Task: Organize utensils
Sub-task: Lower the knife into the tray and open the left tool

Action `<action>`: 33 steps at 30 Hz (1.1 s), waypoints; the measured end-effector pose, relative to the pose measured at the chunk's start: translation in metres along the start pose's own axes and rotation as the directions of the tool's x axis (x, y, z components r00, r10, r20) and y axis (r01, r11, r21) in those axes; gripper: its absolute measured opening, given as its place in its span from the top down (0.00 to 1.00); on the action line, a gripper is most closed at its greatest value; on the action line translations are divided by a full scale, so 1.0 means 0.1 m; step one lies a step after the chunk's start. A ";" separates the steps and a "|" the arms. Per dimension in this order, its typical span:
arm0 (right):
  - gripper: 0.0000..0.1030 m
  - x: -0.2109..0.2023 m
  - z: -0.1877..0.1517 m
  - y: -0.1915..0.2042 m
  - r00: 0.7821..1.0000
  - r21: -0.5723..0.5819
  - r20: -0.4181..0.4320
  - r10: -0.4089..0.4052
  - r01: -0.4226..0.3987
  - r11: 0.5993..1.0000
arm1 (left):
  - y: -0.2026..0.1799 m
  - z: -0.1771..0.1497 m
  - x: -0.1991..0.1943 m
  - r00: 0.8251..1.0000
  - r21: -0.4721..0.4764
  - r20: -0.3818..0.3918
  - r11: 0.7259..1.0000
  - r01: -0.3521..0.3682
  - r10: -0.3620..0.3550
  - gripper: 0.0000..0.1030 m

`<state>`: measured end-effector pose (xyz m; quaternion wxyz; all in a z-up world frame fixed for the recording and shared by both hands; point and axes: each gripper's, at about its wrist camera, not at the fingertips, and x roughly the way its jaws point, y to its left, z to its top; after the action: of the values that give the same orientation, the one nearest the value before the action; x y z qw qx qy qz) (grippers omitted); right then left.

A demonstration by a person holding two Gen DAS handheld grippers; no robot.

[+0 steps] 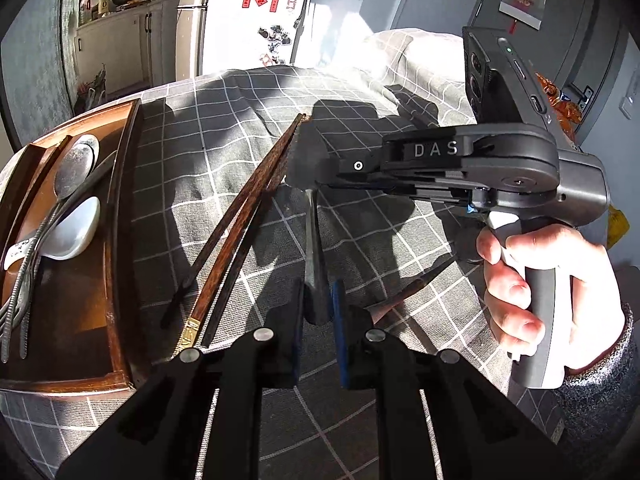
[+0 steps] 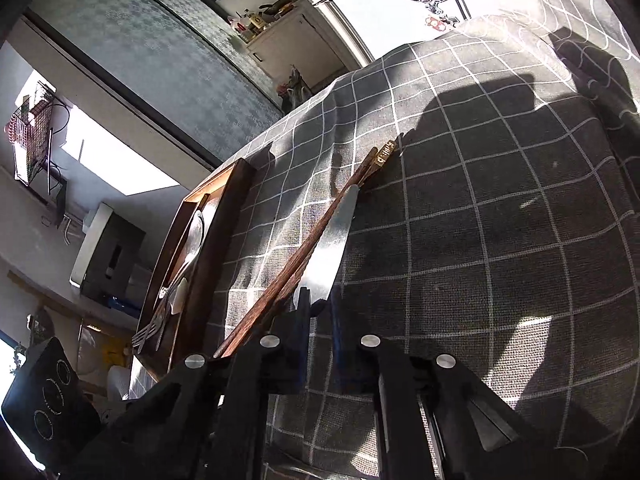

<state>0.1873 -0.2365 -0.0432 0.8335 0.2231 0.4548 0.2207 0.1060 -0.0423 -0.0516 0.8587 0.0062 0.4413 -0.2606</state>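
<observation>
– Beside the wooden tray (image 1: 120, 208), on the side away from the spoons (image 1: 76, 164), the knife (image 1: 314, 248) is above the checked cloth (image 1: 208, 128) of the bench. Who has it?

– The left gripper (image 1: 318, 320) has its jaws almost closed, and the pads seem to press one end of the knife. The right gripper (image 1: 304, 160), carried by the right hand (image 1: 532, 280), is at the other end. Its jaws are also narrow around the metal, but I cannot tell if they really pinch it.

– So what can go wrong?

– I think the main risk is the handover. If both grippers pull in different directions, the smooth metal can slide out and fall on the chopsticks (image 1: 248, 208), which lie between the knife and the tray. They would roll out of line.

– And on the way to the tray?

– The knife must pass over the chopsticks and over the tray wall. If it goes too low, it can hit the wall or push the forks (image 1: 16, 320) already inside. Also, a grip at only one end lets the knife turn downward.
</observation>
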 end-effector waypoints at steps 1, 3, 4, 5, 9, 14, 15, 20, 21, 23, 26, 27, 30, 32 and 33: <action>0.92 -0.02 0.01 0.06 1.000 -0.010 0.004 0.002 -0.002 1.000 | 0.01 -0.01 -0.03 1.000 0.004 0.006 1.000 -0.002 0.002 0.86; 0.93 -0.04 0.03 0.18 1.000 -0.032 0.009 0.005 -0.004 0.999 | 0.03 -0.03 -0.14 1.000 0.007 0.024 1.000 -0.010 0.010 0.86; 0.93 -0.03 0.04 0.26 1.000 -0.047 0.009 0.007 -0.006 0.999 | 0.05 -0.03 -0.20 0.999 0.008 0.034 1.000 -0.018 0.017 0.86; 0.93 -0.01 0.05 0.34 1.000 -0.060 0.007 0.012 -0.011 0.998 | 0.08 -0.04 -0.26 0.999 0.008 0.043 1.000 -0.026 0.026 0.86; 0.93 0.18 0.10 0.70 0.998 -0.103 -0.014 0.058 -0.059 0.993 | 0.29 -0.10 -0.51 0.994 -0.013 0.073 0.997 -0.078 0.079 0.86; 0.93 0.60 0.16 1.09 0.992 -0.136 -0.076 0.104 -0.114 0.984 | 0.66 -0.19 -0.76 0.983 -0.064 0.079 0.985 -0.158 0.163 0.86; 0.93 0.69 0.16 1.16 0.990 -0.142 -0.087 0.109 -0.121 0.982 | 0.74 -0.20 -0.80 0.981 -0.077 0.079 0.982 -0.173 0.179 0.86; 0.93 1.06 0.18 1.41 0.986 -0.163 -0.124 0.114 -0.133 0.978 | 1.09 -0.20 -0.90 0.962 -0.131 0.082 0.960 -0.249 0.261 0.92; 0.93 1.10 0.19 1.45 0.986 -0.170 -0.123 0.112 -0.132 0.977 | 1.15 -0.20 -0.91 0.961 -0.139 0.078 0.957 -0.254 0.267 0.94; 0.93 1.15 0.21 1.54 0.988 -0.195 -0.118 0.101 -0.123 0.973 | 1.22 -0.20 -0.89 0.960 -0.148 0.067 0.954 -0.260 0.272 0.94; 0.92 1.19 0.20 1.62 0.988 -0.224 -0.125 0.089 -0.115 0.968 | 1.27 -0.23 -0.83 0.953 -0.136 0.051 0.947 -0.291 0.300 0.95; 0.91 1.20 0.19 1.62 0.987 -0.228 -0.132 0.086 -0.115 0.967 | 1.27 -0.24 -0.81 0.952 -0.136 0.049 0.946 -0.293 0.302 0.95; 0.89 1.16 0.16 1.57 0.986 -0.217 -0.143 0.087 -0.117 0.969 | 1.28 -0.22 -0.74 0.950 -0.143 0.048 0.943 -0.300 0.309 0.94; 0.59 1.04 0.15 1.48 0.986 -0.205 -0.131 0.104 -0.130 0.970 | 1.28 -0.22 -0.73 0.947 -0.140 0.046 0.941 -0.309 0.318 0.93; 0.52 0.94 0.16 1.44 0.986 -0.201 -0.118 0.120 -0.142 0.969 | 1.27 -0.22 -0.74 0.946 -0.136 0.047 0.940 -0.313 0.322 0.88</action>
<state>0.2232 -0.0699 -0.0152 0.8110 0.1519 0.4564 0.3331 0.1117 0.1050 -0.0368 0.9027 0.0138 0.4205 -0.0903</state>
